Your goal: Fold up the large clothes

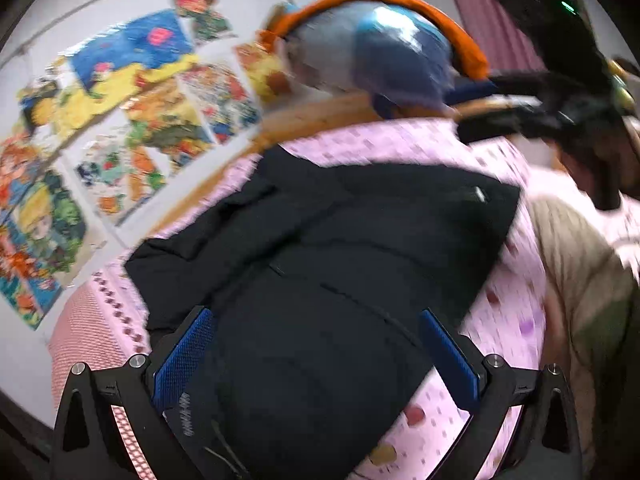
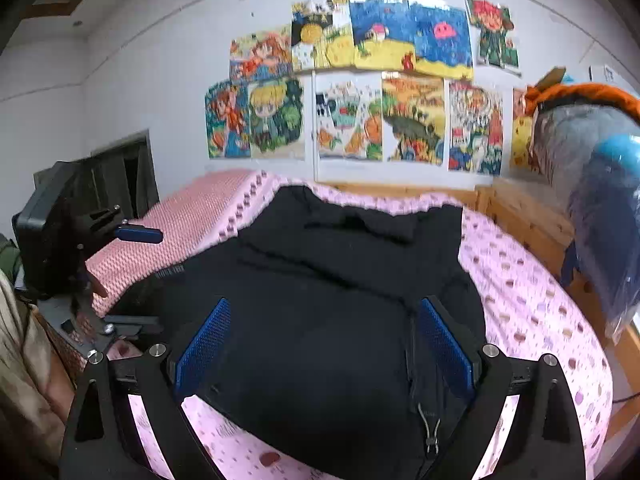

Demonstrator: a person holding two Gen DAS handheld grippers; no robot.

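A: Black jacket (image 2: 340,300) nearest, flat on pink bedsheet (image 2: 532,300).
B: Left gripper (image 1: 316,354)?
A: Fingers spread, holding nothing. Right gripper (image 2: 324,354) likewise spread over the jacket.

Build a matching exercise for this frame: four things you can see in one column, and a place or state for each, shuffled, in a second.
Things:
1. puffy black jacket
2. pink patterned bedsheet
3. colourful cartoon drawings
4. left gripper

Places or states:
A. stuck on the white wall
B. spread flat on the bed
C. jaws open, above the jacket
D. covering the mattress under the jacket

Pairs: 1-B, 2-D, 3-A, 4-C
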